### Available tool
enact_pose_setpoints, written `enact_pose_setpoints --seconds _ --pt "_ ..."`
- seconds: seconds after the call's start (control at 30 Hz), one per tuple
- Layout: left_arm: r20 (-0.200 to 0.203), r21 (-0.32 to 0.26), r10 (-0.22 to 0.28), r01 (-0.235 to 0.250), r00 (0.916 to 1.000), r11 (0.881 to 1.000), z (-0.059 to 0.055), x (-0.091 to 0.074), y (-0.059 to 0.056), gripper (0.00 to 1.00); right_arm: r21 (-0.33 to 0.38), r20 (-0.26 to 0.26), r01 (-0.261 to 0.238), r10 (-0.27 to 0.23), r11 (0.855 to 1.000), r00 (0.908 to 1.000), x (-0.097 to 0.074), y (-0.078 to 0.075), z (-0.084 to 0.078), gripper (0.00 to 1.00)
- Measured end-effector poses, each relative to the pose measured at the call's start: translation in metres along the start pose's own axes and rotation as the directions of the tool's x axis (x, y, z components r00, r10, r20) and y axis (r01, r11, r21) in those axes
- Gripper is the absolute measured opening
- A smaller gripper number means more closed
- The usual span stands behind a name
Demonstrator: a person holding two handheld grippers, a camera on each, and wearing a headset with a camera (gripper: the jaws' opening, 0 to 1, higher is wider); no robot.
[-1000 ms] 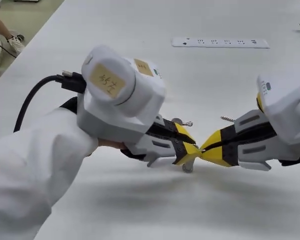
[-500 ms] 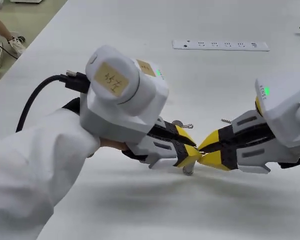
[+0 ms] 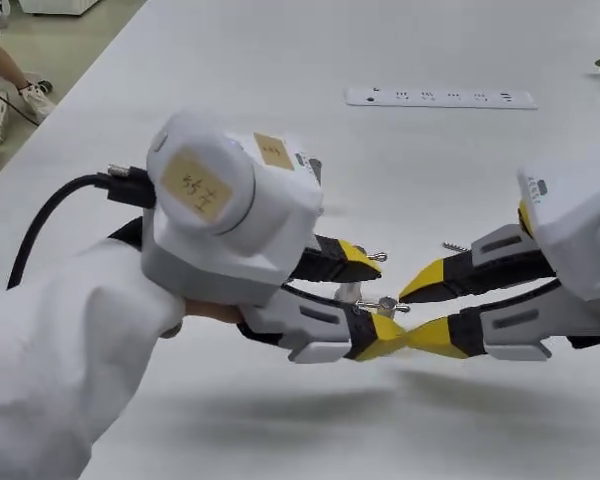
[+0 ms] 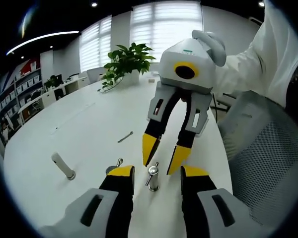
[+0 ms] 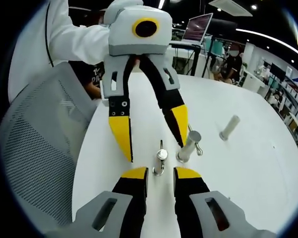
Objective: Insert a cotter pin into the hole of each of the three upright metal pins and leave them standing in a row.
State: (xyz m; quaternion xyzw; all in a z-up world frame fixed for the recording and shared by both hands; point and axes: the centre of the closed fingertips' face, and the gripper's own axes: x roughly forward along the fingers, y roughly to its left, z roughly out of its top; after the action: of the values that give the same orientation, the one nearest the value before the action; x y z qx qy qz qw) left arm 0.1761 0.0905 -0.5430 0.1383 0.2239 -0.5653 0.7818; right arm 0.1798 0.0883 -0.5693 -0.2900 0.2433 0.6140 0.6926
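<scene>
The middle metal pin (image 4: 152, 177) is standing on the counter (image 3: 280, 420), sitting right between both sets of jaws. A cotter pin (image 5: 158, 170) is looking like it's through its hole, loop end facing the right gripper (image 4: 161, 161). The second metal pin (image 5: 187, 146) is standing just beside it, with its own cotter pin sticking out the side. The third metal pin (image 5: 229, 127) is standing well apart and bare, no cotter in it as far as I can tell. A loose cotter pin (image 4: 125, 137) is lying flat on the counter beyond the right gripper. I'm reading this as two done, one to go.

Risks: both grippers are crowding the middle metal pin, so any sideways drift on pull-back is going to clip it or its neighbour and tip them, breaking the row. The cotter may be only part-seated, I can't tell the depth, and it could slide out. The loose cotter pin is thin and flat on the counter, so a pinch could easily skid it away.

The left gripper (image 5: 153, 148) is gaping wide and holding nothing, jaws straddling the middle metal pin without touching it, as far as I'm seeing. The right gripper is facing it tip to tip, also spread and empty. In the head view both are lying low, nearly level with the counter, lower jaw tips about touching. A white sleeve (image 3: 60, 340) is coming in from the left.
</scene>
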Motion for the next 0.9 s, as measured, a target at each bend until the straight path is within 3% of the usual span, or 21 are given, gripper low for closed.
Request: enact_pose_setpoints --seconds 0.1,0.23,0.43,0.67,0.9 --pt "0.017 -0.025 -0.008 0.008 0.9998 1.0 -0.002 -0.005 -0.006 0.44 0.018 0.021 -0.002 0.002 1.0 0.9998 0.001 0.001 0.006 0.15" --pt "-0.007 -0.027 -0.027 0.027 0.9996 0.999 -0.01 -0.011 -0.016 0.55 0.025 0.028 -0.009 0.008 1.0 0.9996 0.003 0.001 0.008 0.14" --pt "0.005 -0.045 -0.054 0.055 0.9985 0.997 -0.014 -0.018 -0.029 0.84 0.034 0.024 -0.015 0.014 0.999 0.9996 0.01 0.003 0.009 0.13" --pt "-0.027 -0.075 0.006 -0.008 0.9996 0.997 -0.031 -0.019 -0.017 0.87 0.022 0.009 -0.016 0.016 1.0 0.9998 0.013 0.002 0.006 0.1" --pt "-0.024 -0.112 0.019 -0.021 0.9995 0.994 -0.034 -0.023 -0.014 0.87 0.007 -0.005 -0.011 0.011 1.0 0.9999 0.016 0.002 0.003 0.07"
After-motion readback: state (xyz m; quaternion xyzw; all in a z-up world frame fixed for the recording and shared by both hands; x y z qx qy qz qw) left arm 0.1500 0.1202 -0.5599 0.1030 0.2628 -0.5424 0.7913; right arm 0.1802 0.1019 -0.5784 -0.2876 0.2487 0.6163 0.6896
